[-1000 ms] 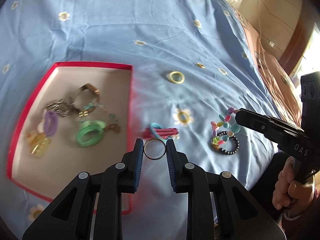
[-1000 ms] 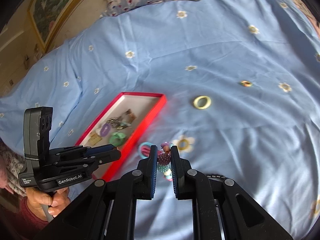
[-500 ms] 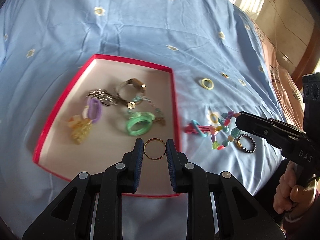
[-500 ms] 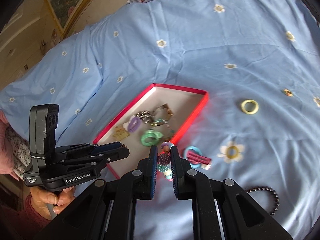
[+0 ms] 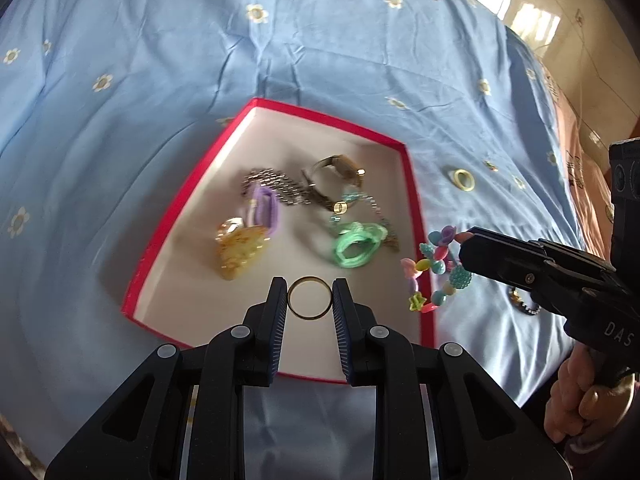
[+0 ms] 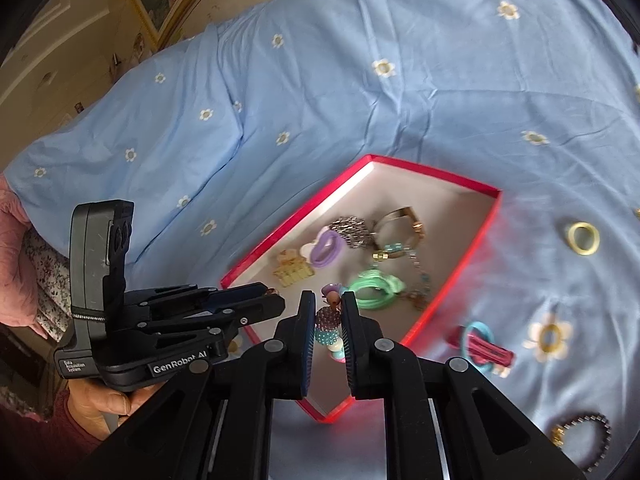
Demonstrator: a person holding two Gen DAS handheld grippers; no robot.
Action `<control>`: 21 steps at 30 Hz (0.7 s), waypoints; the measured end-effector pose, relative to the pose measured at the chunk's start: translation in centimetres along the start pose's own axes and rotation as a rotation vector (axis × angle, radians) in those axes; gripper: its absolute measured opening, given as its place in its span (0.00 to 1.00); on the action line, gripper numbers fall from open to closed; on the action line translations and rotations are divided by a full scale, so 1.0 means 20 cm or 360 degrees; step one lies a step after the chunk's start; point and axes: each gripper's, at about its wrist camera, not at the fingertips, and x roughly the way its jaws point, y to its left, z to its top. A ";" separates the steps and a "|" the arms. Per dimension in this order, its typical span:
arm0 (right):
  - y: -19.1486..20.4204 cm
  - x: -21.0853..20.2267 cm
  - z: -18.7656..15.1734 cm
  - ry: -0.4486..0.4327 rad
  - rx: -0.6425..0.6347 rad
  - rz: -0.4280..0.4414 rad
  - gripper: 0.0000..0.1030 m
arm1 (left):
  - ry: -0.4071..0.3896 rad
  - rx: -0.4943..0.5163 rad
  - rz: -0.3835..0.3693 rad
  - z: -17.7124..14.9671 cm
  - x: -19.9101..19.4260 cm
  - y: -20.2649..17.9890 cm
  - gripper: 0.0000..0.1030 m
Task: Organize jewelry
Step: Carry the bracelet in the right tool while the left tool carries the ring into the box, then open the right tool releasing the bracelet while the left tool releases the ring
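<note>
Left gripper point(image 5: 310, 299): both fingers pinch a thin gold metal ring point(image 5: 310, 298) by its outer edge, so the ring's opening faces the camera. The ring hangs above the near end of the shallow red-rimmed cardboard box with a white floor point(image 5: 186, 196), which lies on the light blue bedsheet printed with small white flowers point(image 5: 160, 40).

Box contents ahead of the left gripper, from left to right:
- a yellow translucent plastic hair clip point(image 5: 239, 252);
- a purple elastic hair tie point(image 5: 266, 206);
- a silver metal chain point(image 5: 272, 182);
- a gold-toned wristwatch point(image 5: 340, 166);
- a green coiled hair tie point(image 5: 356, 244).

Right of the box, on the sheet beyond the right gripper, lies a yellow plastic ring point(image 5: 462, 179).

Right gripper point(image 6: 328, 314): its fingers are clamped on a bracelet of multicoloured plastic beads point(image 5: 434, 264). The left wrist view shows the bracelet dangling at the box's right wall, level with the left gripper's fingertips.

To the right of the right gripper, on the sheet:
- a pink and teal plastic hair clip point(image 6: 482, 346), just outside the box;
- a black beaded bracelet with a gold charm point(image 6: 584, 432), further right and nearer the camera.
</note>
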 end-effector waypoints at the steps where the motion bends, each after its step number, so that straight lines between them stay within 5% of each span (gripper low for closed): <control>1: 0.01 0.03 0.01 0.0011 -0.0003 0.0013 0.12 | 0.0003 -0.0004 0.0009 0.00 0.01 0.02 0.20; 9: 0.06 0.19 0.02 0.0092 -0.0018 0.0073 0.12 | 0.0050 -0.0056 0.0081 -0.01 0.06 0.15 0.20; 21: -0.10 0.35 -0.05 0.0216 0.0016 -0.0072 0.12 | 0.0107 -0.0023 0.0187 -0.02 0.18 0.19 0.21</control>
